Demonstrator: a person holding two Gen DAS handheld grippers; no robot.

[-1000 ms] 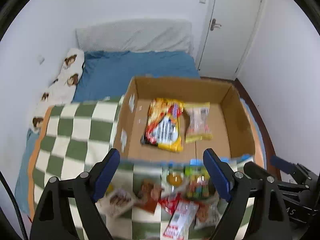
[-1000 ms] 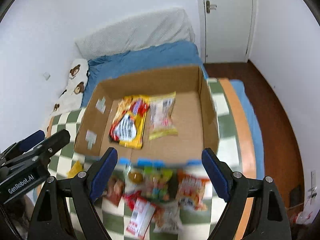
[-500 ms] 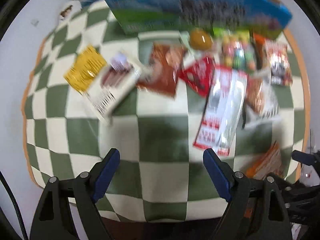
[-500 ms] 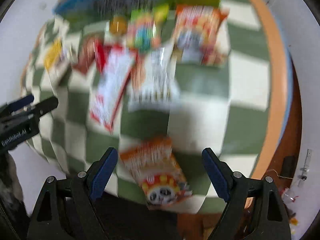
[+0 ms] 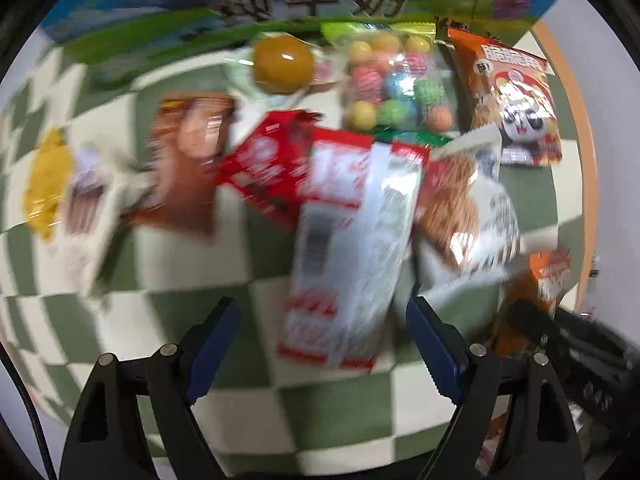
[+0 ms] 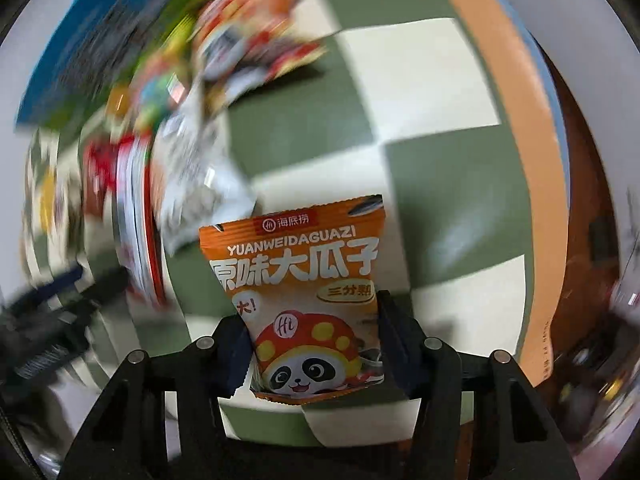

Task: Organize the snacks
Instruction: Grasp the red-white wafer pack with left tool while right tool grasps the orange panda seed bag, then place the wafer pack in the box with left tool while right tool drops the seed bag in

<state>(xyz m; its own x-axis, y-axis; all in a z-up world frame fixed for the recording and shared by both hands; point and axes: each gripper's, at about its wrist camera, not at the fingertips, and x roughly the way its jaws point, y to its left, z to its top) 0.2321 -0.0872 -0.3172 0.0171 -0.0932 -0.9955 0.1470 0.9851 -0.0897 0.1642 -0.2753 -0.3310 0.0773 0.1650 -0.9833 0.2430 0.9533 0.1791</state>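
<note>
One seed packet (image 6: 308, 300) sits between right gripper (image 6: 310, 344) fingers, touching both; grasp looks closed on it. Left gripper (image 5: 322, 340) fingers spread, nothing held, at near end of red-white pack (image 5: 348, 248). Most snacks lie loose on blanket (image 5: 224, 336) beside box (image 5: 280, 4); sorting mostly left.

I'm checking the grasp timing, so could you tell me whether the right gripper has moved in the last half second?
Yes. The right gripper has come down toward the checkered blanket and shut on the orange packet.

Left gripper (image 5: 322, 326) spread wide over red-white packet (image 5: 352, 240), candy-ball bag (image 5: 394, 84), checkered blanket (image 5: 328, 408)
</note>
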